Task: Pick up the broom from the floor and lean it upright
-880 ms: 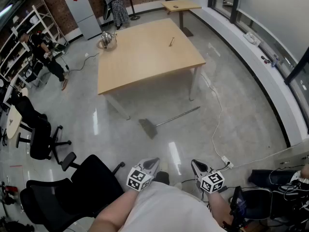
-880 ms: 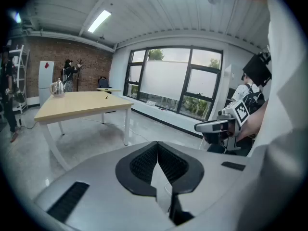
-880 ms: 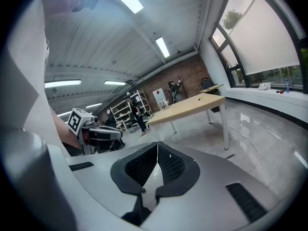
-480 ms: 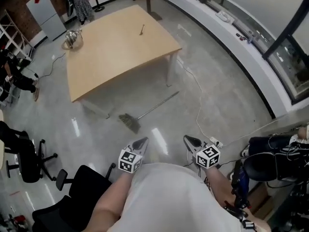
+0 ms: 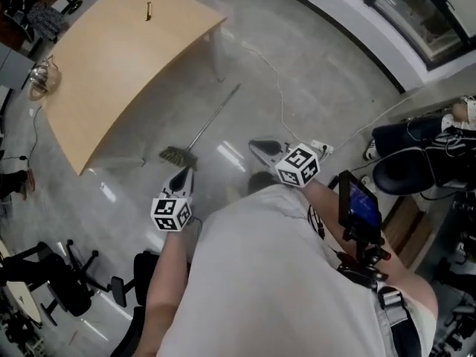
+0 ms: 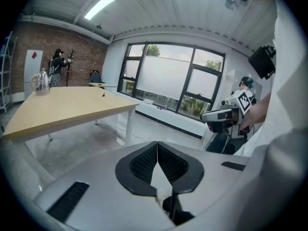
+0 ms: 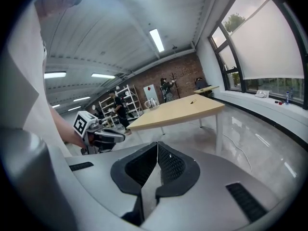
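The broom (image 5: pixel 201 129) lies flat on the grey floor beside the wooden table (image 5: pixel 111 58), its bristle head (image 5: pixel 177 155) nearest me and its thin handle running up and to the right. My left gripper (image 5: pixel 183 177) hovers just below the bristle head, shut and empty. My right gripper (image 5: pixel 258 146) is to the right of the broom, apart from it, also shut with nothing in it. In the left gripper view the pads (image 6: pixel 156 160) meet; in the right gripper view the pads (image 7: pixel 157 160) meet too. Neither gripper view shows the broom.
A white cable (image 5: pixel 279 88) runs across the floor right of the broom to a power strip (image 5: pixel 321 149). A kettle (image 5: pixel 42 74) and a small object (image 5: pixel 149 10) sit on the table. Office chairs (image 5: pixel 63 285) stand at lower left, another chair (image 5: pixel 413 162) at right.
The view has swung and closed in: the broom and table now appear nearer and rotated. Both grippers have come forward towards the broom, the left one ending up next to the bristle head.
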`<state>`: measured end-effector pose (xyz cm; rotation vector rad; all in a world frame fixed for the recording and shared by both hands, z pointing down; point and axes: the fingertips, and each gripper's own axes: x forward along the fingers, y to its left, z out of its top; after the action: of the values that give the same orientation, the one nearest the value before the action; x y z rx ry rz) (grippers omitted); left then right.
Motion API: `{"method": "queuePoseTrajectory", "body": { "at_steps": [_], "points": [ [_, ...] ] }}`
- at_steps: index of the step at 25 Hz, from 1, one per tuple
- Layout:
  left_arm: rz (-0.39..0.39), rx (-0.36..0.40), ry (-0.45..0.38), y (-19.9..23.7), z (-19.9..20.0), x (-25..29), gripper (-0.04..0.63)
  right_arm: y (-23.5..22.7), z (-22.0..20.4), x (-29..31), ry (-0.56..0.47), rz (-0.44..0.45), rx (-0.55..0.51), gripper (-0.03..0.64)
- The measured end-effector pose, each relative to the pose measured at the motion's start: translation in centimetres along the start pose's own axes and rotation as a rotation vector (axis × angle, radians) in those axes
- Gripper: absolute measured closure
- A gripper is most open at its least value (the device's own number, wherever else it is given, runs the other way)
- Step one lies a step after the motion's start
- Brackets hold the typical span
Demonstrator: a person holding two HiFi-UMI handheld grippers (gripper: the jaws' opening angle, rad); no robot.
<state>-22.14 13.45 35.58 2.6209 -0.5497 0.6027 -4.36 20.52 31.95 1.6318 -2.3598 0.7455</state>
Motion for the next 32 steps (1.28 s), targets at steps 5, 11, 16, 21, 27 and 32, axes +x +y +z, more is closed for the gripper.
{"method": "queuePoseTrajectory", "body": {
  "at_steps": [5, 11, 16, 21, 27, 32],
  "points": [
    [0.023, 0.018, 0.023, 1.7, 1.7, 2.5, 0.586, -2.8, 1.4, 3.8, 0.018, 0.057, 0.003, 0.598],
    [0.014, 0.010, 0.076, 2.4, 4.4, 7.8, 0.586, -8.2, 3.1, 6.2, 0.045, 0.086, 0.052, 0.598],
    [0.033, 0.019, 0.106, 4.0, 7.6, 12.3, 0.586, -12.9, 5.4, 8.6, 0.057, 0.128, 0.057, 0.598],
    [0.031, 0.045, 0.170, 5.4, 8.3, 17.4, 0.586, -18.1, 5.6, 11.1, 0.083, 0.164, 0.045, 0.598],
    [-0.014, 0.119, 0.276, 6.0, 6.7, 20.0, 0.586, -20.0, 3.9, 11.8, 0.125, 0.105, 0.076, 0.598],
    [-0.057, 0.263, 0.425, 4.6, 2.9, 23.9, 0.586, -23.2, 1.4, 10.4, 0.145, 0.033, 0.101, 0.598]
  ]
}}
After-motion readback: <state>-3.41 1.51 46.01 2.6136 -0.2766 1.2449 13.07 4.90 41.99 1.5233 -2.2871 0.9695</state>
